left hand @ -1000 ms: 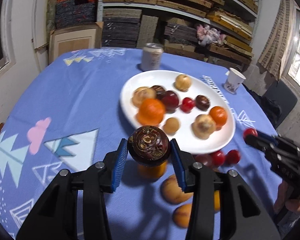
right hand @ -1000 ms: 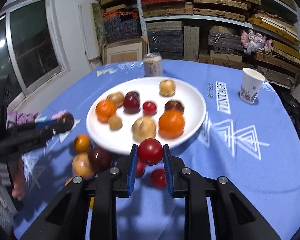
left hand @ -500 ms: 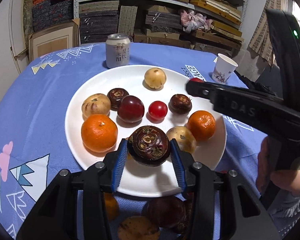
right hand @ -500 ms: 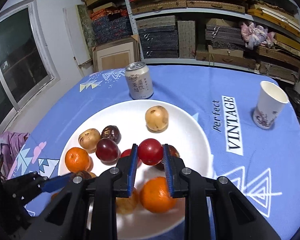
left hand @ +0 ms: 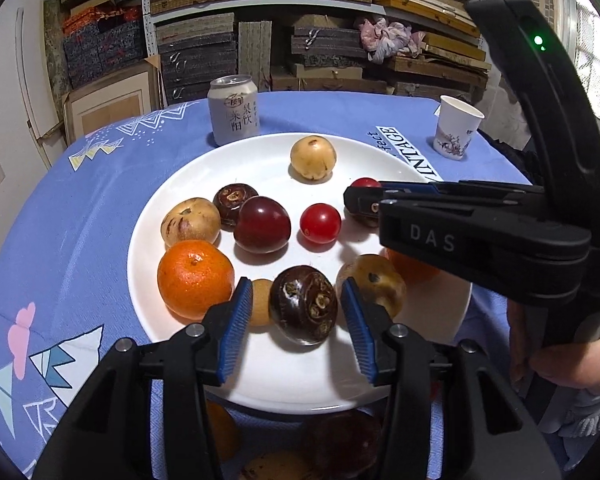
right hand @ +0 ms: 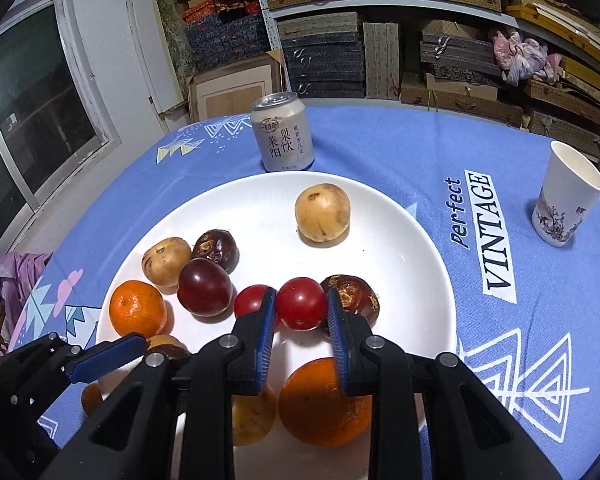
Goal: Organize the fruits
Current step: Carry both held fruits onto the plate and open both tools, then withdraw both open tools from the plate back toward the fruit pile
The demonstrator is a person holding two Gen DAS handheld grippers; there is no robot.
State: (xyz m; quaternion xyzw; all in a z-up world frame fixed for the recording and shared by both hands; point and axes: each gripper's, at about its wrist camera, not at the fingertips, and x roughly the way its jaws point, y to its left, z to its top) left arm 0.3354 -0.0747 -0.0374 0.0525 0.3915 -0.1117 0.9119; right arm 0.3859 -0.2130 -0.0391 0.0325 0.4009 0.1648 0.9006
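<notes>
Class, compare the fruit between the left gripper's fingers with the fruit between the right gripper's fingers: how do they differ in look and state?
The water chestnut is dark brown and rough with pale scars; the cherry tomato is bright red, smooth and glossy. The left gripper is open, with gaps either side of the chestnut; the right gripper is shut on the tomato. Both are round and over the white plate.

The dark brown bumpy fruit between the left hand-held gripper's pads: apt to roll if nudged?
Probably a little. The dark brown bumpy fruit is roundish and sits free on the smooth white plate, the open left hand-held gripper not touching it. Its flattened, knobbly shape should stop it soon; neighbouring fruit may block it.
</notes>
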